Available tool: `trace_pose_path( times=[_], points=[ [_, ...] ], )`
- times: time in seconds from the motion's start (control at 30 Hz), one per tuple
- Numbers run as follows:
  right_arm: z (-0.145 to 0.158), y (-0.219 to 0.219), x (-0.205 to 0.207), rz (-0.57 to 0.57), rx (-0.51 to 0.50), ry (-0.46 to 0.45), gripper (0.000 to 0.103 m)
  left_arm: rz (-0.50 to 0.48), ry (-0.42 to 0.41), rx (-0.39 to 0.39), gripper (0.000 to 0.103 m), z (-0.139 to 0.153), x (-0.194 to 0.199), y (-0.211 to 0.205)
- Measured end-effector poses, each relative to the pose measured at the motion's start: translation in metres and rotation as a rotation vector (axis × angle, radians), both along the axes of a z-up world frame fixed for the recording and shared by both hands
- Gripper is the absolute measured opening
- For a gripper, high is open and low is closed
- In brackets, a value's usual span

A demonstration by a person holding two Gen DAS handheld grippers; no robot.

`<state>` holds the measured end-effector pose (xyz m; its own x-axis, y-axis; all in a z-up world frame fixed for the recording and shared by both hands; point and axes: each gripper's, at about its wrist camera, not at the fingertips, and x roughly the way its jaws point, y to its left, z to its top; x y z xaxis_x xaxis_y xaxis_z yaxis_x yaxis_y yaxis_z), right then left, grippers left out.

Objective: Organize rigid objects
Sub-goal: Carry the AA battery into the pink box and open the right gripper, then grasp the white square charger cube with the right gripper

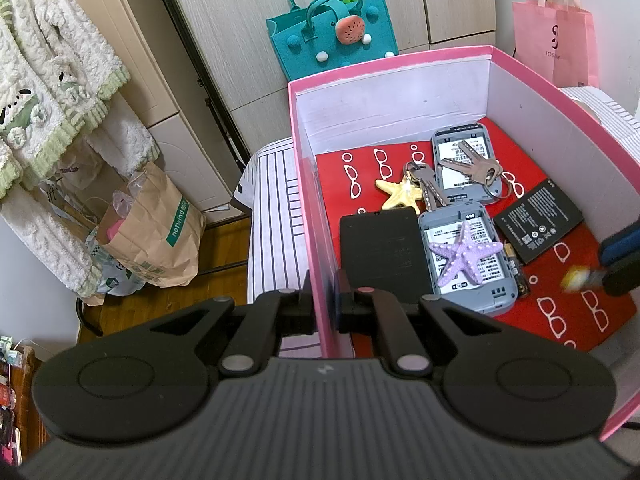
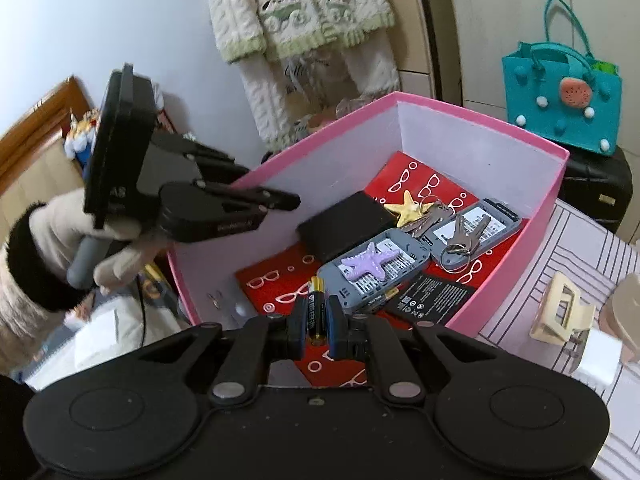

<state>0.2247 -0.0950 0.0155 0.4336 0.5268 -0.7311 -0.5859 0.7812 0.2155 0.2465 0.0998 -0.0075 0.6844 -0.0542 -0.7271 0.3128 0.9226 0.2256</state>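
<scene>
Matt pink cardboard box [image 1: 400, 68] – glossy resin-like purple starfish [image 1: 464, 254], dull metal keys [image 1: 472, 166], smooth grey plastic shells [image 2: 376, 276] – fuzzy teal felt bag [image 1: 332, 38].

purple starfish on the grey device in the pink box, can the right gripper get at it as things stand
Probably not yet. The right gripper is shut on a black and gold AA battery, so its jaws are occupied. The path itself looks free: the purple starfish lies uncovered on the grey device just ahead, inside the open-topped pink box.
</scene>
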Motion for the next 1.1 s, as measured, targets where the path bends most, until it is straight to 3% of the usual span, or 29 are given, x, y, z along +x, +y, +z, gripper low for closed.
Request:
trace_pose_path(
  times=[0.17, 0.4, 0.57, 0.73, 0.9, 1.03, 1.1],
  points=[
    [0.013, -0.020, -0.001, -0.056, 0.051, -0.036, 0.017, -0.004, 0.005, 0.017, 0.007, -0.001, 0.000, -0.003],
    [0.031, -0.076, -0.008, -0.260, 0.033, -0.106, 0.017, -0.003, 0.002, 0.013, 0.007, -0.001, -0.001, -0.001],
    [0.018, -0.120, -0.004, -0.416, 0.006, -0.094, 0.021, -0.004, 0.000, 0.002, 0.007, -0.001, -0.001, -0.001],
    [-0.003, -0.146, 0.002, -0.502, -0.049, -0.072, 0.024, 0.000, -0.007, -0.009, 0.007, 0.000, -0.001, 0.000],
    [-0.024, -0.156, 0.012, -0.534, -0.076, -0.045, 0.044, -0.004, -0.018, 0.005, 0.007, -0.001, -0.001, -0.001],
    [-0.041, -0.156, 0.017, -0.555, -0.138, -0.039, 0.053, -0.005, -0.018, 0.007, 0.007, -0.001, -0.001, -0.002],
    [-0.048, -0.157, 0.021, -0.551, -0.122, -0.030, 0.064, -0.007, -0.018, 0.011, 0.007, -0.001, -0.002, -0.003]
  ],
)
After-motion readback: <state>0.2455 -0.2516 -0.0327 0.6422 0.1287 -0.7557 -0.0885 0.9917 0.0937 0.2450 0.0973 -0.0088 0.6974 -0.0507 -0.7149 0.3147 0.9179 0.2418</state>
